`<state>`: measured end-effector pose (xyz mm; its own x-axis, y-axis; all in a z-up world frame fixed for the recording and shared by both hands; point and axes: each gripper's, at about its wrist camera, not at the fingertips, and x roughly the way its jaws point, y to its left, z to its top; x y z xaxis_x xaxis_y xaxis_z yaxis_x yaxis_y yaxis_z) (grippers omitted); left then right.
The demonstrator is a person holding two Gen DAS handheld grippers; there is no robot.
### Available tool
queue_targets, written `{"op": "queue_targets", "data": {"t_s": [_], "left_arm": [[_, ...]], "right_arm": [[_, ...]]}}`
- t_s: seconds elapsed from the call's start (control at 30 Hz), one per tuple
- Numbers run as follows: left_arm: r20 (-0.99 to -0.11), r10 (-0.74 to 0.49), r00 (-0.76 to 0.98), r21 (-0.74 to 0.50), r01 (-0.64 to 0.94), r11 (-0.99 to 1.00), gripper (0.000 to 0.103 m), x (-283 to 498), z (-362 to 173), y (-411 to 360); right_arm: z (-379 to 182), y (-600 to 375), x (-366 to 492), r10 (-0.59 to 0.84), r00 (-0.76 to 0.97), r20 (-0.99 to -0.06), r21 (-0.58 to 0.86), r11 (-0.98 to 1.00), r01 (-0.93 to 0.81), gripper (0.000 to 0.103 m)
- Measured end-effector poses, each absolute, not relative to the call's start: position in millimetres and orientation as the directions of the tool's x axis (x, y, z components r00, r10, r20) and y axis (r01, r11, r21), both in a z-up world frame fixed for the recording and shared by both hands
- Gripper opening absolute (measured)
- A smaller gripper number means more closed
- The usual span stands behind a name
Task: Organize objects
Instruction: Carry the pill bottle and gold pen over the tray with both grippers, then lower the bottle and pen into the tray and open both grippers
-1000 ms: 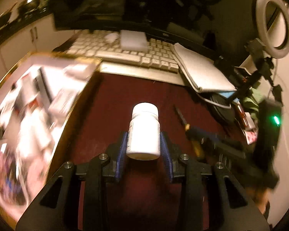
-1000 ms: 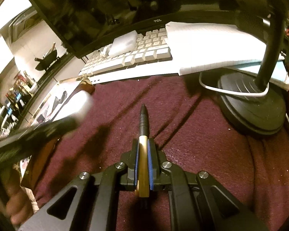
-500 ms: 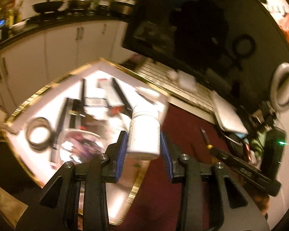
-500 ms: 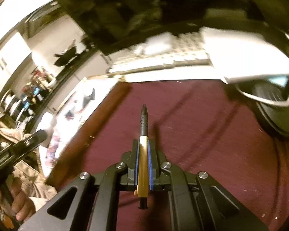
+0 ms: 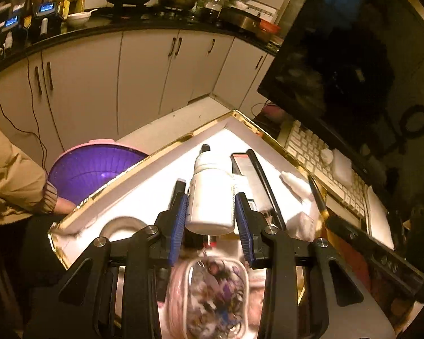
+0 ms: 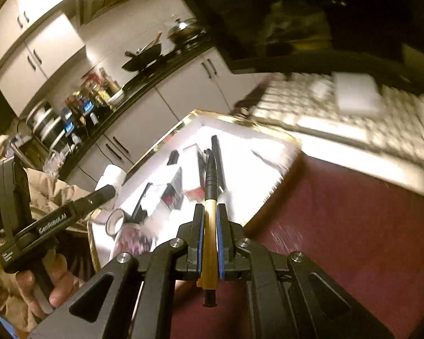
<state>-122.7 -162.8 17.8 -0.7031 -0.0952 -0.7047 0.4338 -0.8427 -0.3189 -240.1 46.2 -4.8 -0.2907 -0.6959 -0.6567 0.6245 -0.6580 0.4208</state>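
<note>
Delivery is the step in hand: both tongs hang loaded over the gold-rimmed white tray (image 5: 241,118). Left tongs (image 5: 211,206) pinch a white pill bottle (image 5: 211,195) upright between their blue pads, with a ring of tape (image 5: 118,223) below-left of them and a clear tub of small bits (image 5: 212,293) beneath. Right tongs (image 6: 210,234) clamp a gold-barrelled pen (image 6: 209,220), tip pointing ahead toward the boxes (image 6: 172,189) lying in the tray. Next, I judge, each load needs a bare patch ahead, a lowering, then release.
</note>
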Motion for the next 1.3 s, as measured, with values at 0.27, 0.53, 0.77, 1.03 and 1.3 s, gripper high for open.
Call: {"op": "queue_targets", "data": {"t_s": [0.27,0.53,0.77,1.03,1.3], "left_arm": [[-0.727,-0.062,-0.684,-0.334,0.430,-0.839,0.034,-122.7,1.9,-175.7],[-0.758,-0.055,-0.650,-0.313,0.436,-0.844,0.034,-133.2,-10.4,-172.8],[-0.780,-0.048,-0.624,-0.306,0.448,-0.840,0.034,-135.7,-18.8,-174.0],[-0.765,-0.010,-0.643,-0.350,0.429,-0.833,0.034,-133.0,-20.3,-174.2],[-0.723,-0.190,-0.664,-0.191,0.456,-0.869,0.049,-115.9,9.4,-149.8]], "right_arm": [[-20.8,3.9,-282.0,-0.679,-0.282,-0.678,0.456,-0.689,0.563,0.006],[-34.0,-14.8,-306.0,-0.650,-0.284,-0.705,0.455,-0.721,0.522,0.006],[-47.4,-19.9,-309.5,-0.618,-0.276,-0.736,0.437,-0.745,0.505,0.006],[-50.8,-13.4,-311.6,-0.628,-0.266,-0.731,0.470,-0.747,0.471,0.007],[-24.6,-2.2,-281.7,-0.665,-0.265,-0.698,0.448,-0.695,0.563,0.014]]}}
